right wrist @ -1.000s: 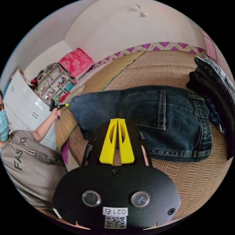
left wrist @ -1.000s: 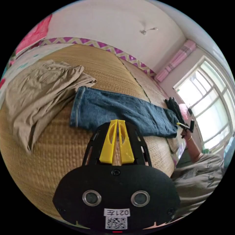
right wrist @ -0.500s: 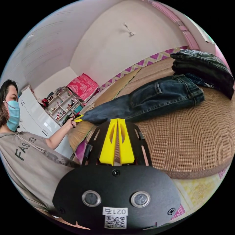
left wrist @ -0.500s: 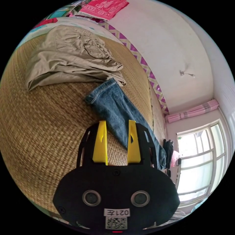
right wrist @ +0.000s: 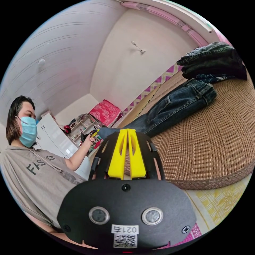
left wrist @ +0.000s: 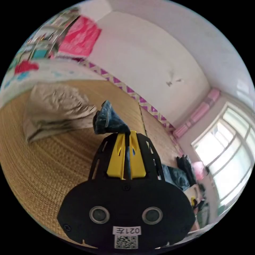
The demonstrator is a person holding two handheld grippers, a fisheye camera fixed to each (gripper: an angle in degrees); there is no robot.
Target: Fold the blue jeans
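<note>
The blue jeans (right wrist: 180,101) lie stretched across a woven mat (right wrist: 212,138), waistband toward a dark pile. In the left gripper view my left gripper (left wrist: 127,132) is shut on one leg of the jeans (left wrist: 110,122) close to the hem, which sticks up past the yellow jaw tips. The same left gripper (right wrist: 93,132) appears in the right gripper view, in the person's hand at the far leg end. My right gripper (right wrist: 127,130) hangs off the mat's near edge, jaws shut with nothing between them, apart from the jeans.
Crumpled tan trousers (left wrist: 55,106) lie on the mat beyond the jeans' hem. A pile of folded dark clothes (right wrist: 212,61) sits by the waistband. The person (right wrist: 34,170) stands at the left, and a yellow patterned floor covering (right wrist: 220,202) lies below the mat's edge. A window (left wrist: 233,148) is at the right.
My left gripper was open over the leg and has shut on it near the hem, raising it. My right gripper has drawn back from the jeans past the mat's edge.
</note>
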